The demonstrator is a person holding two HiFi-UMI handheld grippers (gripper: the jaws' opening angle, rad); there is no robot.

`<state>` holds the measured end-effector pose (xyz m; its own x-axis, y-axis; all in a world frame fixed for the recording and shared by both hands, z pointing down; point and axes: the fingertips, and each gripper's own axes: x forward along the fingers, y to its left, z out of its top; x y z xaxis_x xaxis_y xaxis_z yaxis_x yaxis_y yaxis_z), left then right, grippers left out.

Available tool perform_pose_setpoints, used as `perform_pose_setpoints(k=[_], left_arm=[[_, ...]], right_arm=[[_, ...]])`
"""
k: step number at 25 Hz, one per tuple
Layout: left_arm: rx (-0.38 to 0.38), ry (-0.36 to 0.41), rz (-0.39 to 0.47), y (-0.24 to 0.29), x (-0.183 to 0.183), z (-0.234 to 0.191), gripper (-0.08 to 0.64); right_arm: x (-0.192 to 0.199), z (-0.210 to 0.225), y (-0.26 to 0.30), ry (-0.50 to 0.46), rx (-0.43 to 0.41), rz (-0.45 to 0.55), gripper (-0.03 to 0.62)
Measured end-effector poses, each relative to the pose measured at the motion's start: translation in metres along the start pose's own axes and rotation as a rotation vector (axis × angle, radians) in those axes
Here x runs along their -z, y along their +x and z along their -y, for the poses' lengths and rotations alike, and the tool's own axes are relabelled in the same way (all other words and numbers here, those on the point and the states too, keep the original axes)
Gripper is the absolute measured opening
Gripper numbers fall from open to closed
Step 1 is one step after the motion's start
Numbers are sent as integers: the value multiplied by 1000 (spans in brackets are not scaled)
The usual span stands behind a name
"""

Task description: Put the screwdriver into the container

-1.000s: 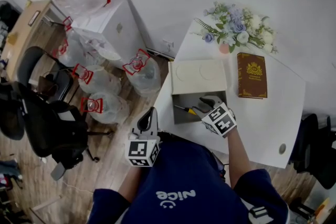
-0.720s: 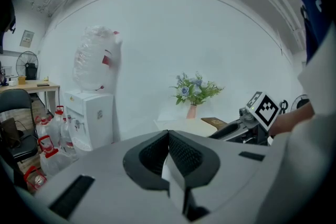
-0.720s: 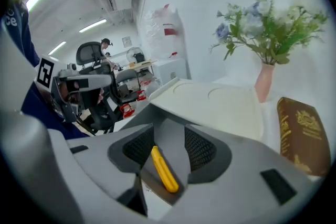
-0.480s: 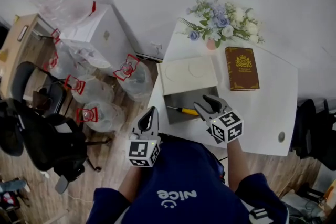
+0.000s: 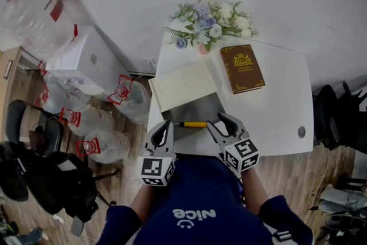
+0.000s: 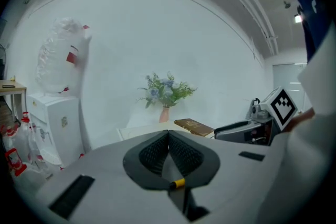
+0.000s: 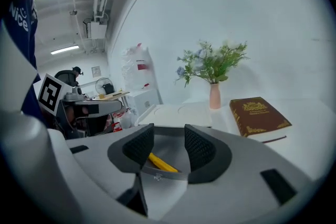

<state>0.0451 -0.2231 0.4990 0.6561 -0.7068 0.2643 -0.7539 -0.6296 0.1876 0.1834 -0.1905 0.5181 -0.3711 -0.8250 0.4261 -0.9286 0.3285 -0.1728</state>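
The screwdriver, yellow-handled, lies inside the open grey container near its front wall, on the white table. My right gripper is open at the container's near right corner with nothing in it. In the right gripper view the yellow handle shows low between the spread pads of the right gripper, apart from them. My left gripper hangs at the table's near left edge; in the left gripper view its pads meet at the tips.
The container's cream lid lies just behind it. A brown book and a vase of flowers stand further back. Left of the table are water bottles, a white cabinet and an office chair.
My right gripper has drawn back from the screwdriver inside the container to the near edge. The left gripper has come up beside the table. The head view swung right.
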Motion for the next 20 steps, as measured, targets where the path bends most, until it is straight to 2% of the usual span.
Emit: perform_pose_setpoints(k=[7,16,18,20], left_arm=[[63,23,-10,10,-1,18,17],[101,53,-21,13,3,36,17],[93,51,-16,13,1,34,17],[87,45,-11,13,0,33,17]], right_arm=[[14,12,-30,63,115,33,196],[13,22,-47,82,172,82,190],[11,21,-48,69,171,92,159],[9,19,-48,53,172,100,98]])
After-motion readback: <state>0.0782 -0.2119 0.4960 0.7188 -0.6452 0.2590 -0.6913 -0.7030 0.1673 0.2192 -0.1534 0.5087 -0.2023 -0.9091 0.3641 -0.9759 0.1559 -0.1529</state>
